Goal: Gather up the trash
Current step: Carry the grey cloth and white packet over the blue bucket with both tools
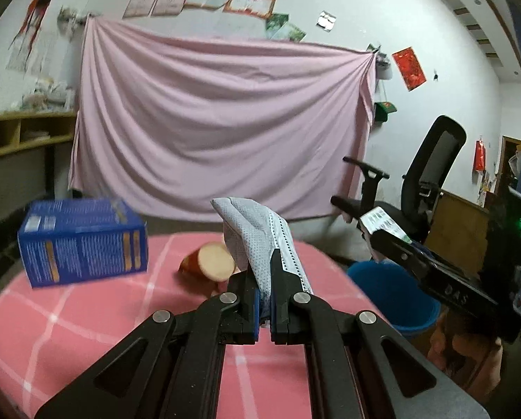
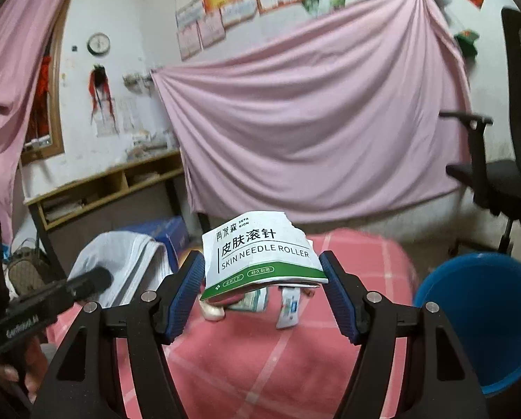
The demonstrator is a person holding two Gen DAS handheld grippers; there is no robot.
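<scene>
My left gripper (image 1: 264,279) is shut on a used face mask (image 1: 257,234), which stands up out of the jaws above the pink checked table (image 1: 86,331). It also shows in the right wrist view (image 2: 120,262). My right gripper (image 2: 263,272) is shut on a flattened white and green "Skin Needle Roller" carton (image 2: 260,251), gripped across its width, above the table (image 2: 260,366). In the left wrist view the right gripper (image 1: 382,234) hangs over the blue bucket (image 1: 393,296). The bucket sits low to the right in the right wrist view (image 2: 487,321).
A blue box (image 1: 82,241) and a cut sweet potato (image 1: 210,262) lie on the table. Small packets (image 2: 288,307) lie beneath the carton. A black office chair (image 1: 417,181) stands behind the bucket. A pink sheet (image 1: 218,122) hangs on the far wall, shelves (image 1: 16,136) at left.
</scene>
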